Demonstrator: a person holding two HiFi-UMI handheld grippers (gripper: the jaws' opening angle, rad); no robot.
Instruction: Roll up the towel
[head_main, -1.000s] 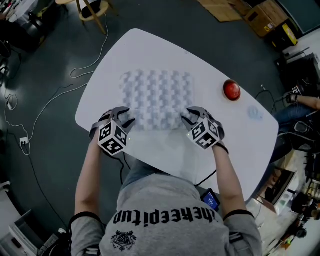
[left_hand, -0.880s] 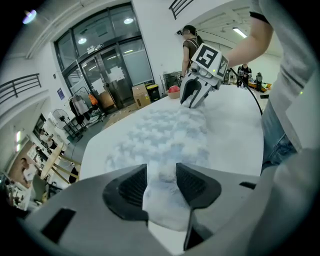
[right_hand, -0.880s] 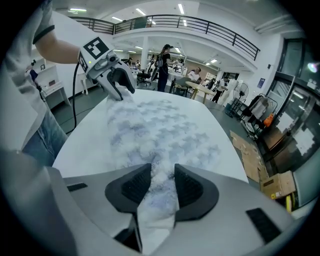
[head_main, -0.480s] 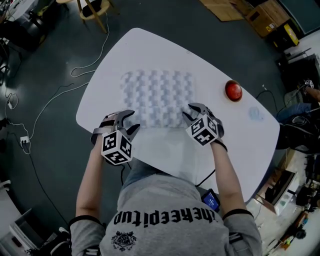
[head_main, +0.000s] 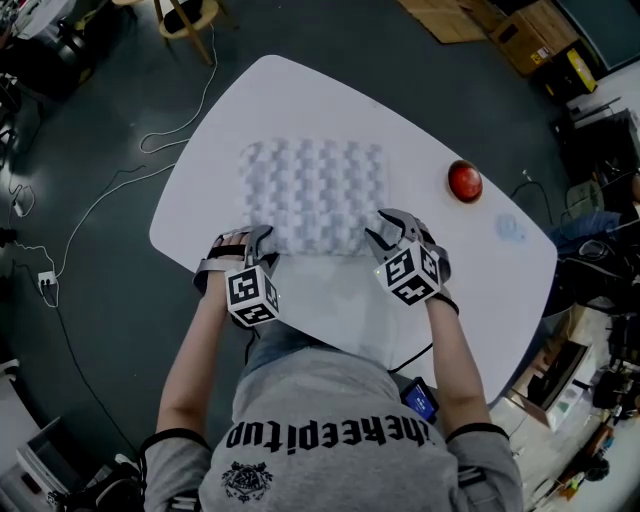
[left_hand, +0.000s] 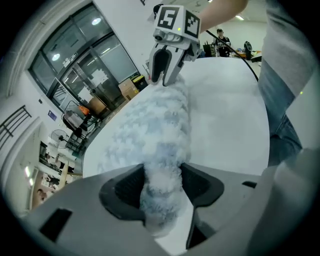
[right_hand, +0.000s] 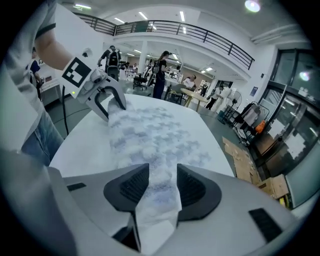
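Note:
A white towel with a pale blue-grey pattern (head_main: 313, 195) lies spread on the white table (head_main: 420, 120), its near edge turned over into a thin roll. My left gripper (head_main: 260, 242) sits at the near left corner. Its jaws have just been opening, and they stand open with the rolled end (left_hand: 159, 192) filling the gap between them. At the near right corner my right gripper (head_main: 386, 232) has also just been opening. It stands open astride the towel's edge (right_hand: 159, 187). Each gripper view shows the other gripper at the roll's far end: the right gripper (left_hand: 164, 75) and the left gripper (right_hand: 110, 102).
A red ball-like object (head_main: 464, 181) rests on the table right of the towel. White cables (head_main: 150, 150) trail over the dark floor at the left. A wooden stool (head_main: 185, 20) stands beyond the table. My body is close against the near table edge.
My left gripper has shifted right and down onto the towel's near left corner, and its wrist has rolled. The right gripper has stayed at its corner. The towel lies as before.

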